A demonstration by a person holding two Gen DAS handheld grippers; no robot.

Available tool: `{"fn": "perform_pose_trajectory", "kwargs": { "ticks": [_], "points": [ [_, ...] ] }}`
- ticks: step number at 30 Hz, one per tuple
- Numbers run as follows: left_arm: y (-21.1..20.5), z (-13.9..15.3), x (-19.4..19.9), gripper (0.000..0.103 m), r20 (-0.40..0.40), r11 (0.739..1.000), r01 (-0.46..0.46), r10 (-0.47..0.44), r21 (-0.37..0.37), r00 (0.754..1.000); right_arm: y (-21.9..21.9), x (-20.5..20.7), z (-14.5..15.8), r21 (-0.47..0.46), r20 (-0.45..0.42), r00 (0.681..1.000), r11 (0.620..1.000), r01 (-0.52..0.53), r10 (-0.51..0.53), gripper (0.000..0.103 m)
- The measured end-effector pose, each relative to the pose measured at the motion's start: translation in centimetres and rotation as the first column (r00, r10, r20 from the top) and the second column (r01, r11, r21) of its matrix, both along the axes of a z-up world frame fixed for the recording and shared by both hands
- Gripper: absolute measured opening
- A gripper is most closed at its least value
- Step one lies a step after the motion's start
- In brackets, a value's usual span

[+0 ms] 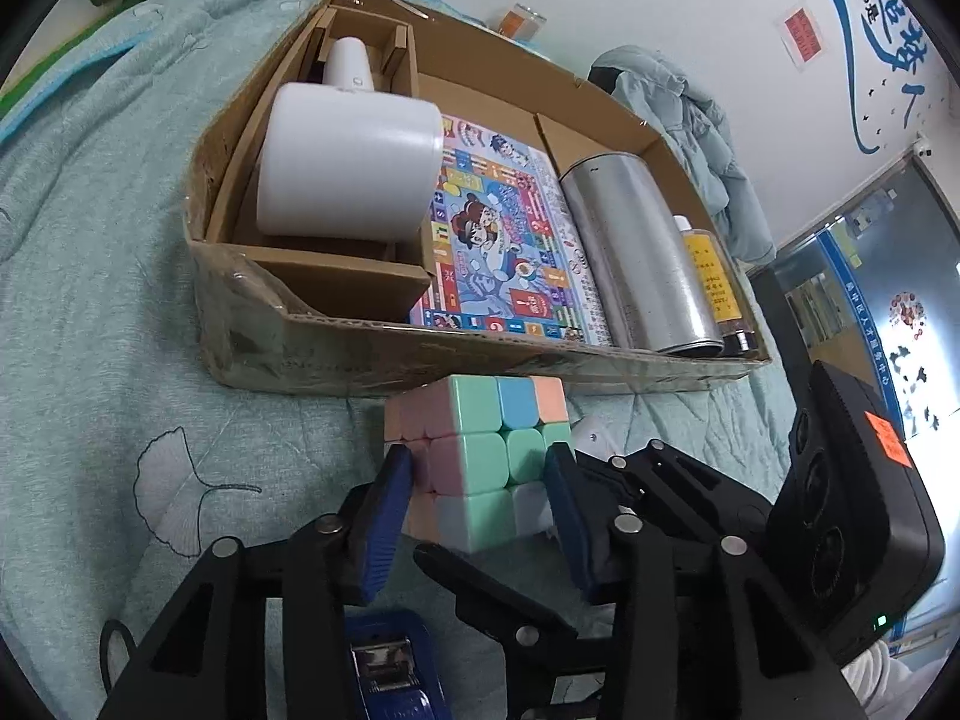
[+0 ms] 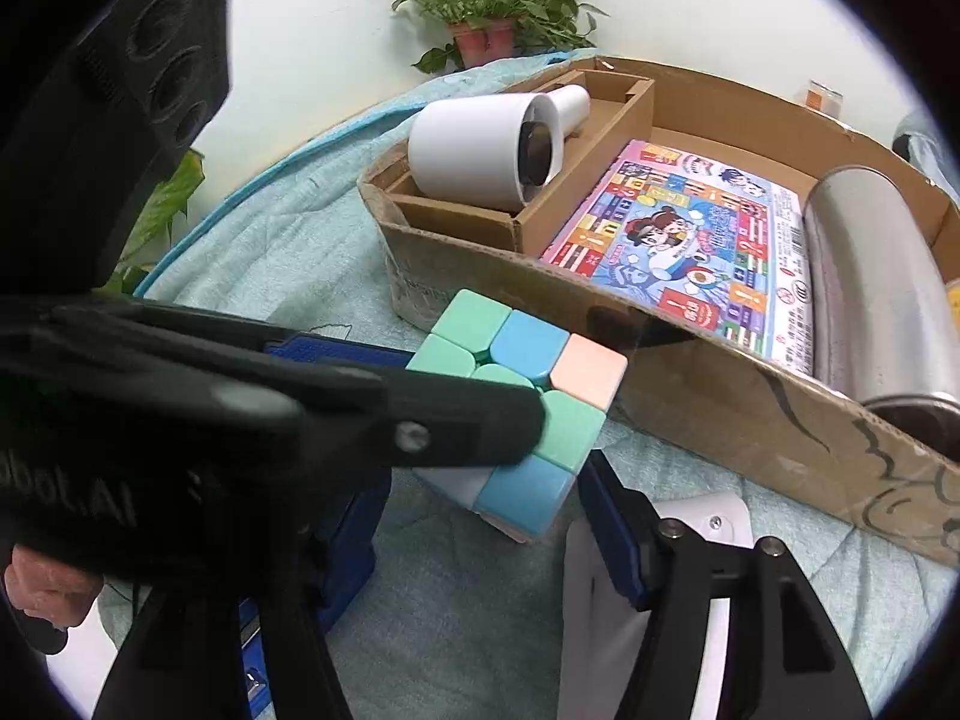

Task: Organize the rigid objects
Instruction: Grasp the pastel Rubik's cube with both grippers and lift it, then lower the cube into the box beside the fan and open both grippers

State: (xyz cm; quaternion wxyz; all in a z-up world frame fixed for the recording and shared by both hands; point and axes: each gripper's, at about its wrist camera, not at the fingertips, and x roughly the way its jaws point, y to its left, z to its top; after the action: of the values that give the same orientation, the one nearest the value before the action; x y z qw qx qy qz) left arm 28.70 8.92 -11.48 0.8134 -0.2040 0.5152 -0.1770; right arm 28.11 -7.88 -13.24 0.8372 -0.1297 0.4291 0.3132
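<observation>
A pastel puzzle cube (image 1: 480, 456) sits on the teal cloth just in front of a shallow cardboard box (image 1: 456, 354). My left gripper (image 1: 480, 498) is shut on the cube, its blue pads pressed to the cube's left and right sides. In the right wrist view the cube (image 2: 528, 396) lies ahead, with the left gripper's black finger (image 2: 420, 420) across it. My right gripper (image 2: 480, 534) is open behind the cube, over a white flat object (image 2: 714, 516).
The box holds a white hair dryer (image 1: 348, 162) in a cardboard insert, a colourful board-game sheet (image 1: 510, 240), a steel flask (image 1: 642, 252) and a yellow-labelled bottle (image 1: 714, 276). A blue stapler (image 1: 390, 666) lies below my left gripper. A potted plant (image 2: 492, 12) stands behind.
</observation>
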Motion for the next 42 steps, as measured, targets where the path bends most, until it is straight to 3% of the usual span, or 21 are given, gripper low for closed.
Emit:
{"fn": "perform_pose_trajectory", "kwargs": {
  "ticks": [6,15,24,34,42],
  "points": [
    [0.0,1.8,-1.8,0.037,0.033,0.999,-0.021,0.022,-0.048,0.999,-1.8,-1.3,1.4,0.065,0.028,1.000,0.998,0.010,-0.012,0.064],
    [-2.4,7.4,-4.2,0.037,0.144,1.000,0.003,-0.003,-0.001,0.990,-3.2,-3.5,5.4,0.127,0.112,0.993,0.991,0.031,-0.046,0.064],
    [-3.5,11.6,-0.7,0.038,0.228,1.000,0.017,-0.023,0.026,0.973,-3.5,-0.8,8.7,0.151,0.192,0.979,0.988,0.041,-0.070,0.064],
    [-2.1,9.7,5.9,0.038,0.171,0.999,0.002,-0.010,0.047,0.985,-2.7,5.0,7.8,0.147,0.125,0.991,0.989,0.025,-0.044,0.064],
    [-1.0,5.5,7.1,0.037,0.076,0.997,-0.025,0.019,0.070,0.997,-1.7,6.1,4.5,0.112,-0.012,1.000,0.993,0.022,-0.021,0.064]
  ]
}}
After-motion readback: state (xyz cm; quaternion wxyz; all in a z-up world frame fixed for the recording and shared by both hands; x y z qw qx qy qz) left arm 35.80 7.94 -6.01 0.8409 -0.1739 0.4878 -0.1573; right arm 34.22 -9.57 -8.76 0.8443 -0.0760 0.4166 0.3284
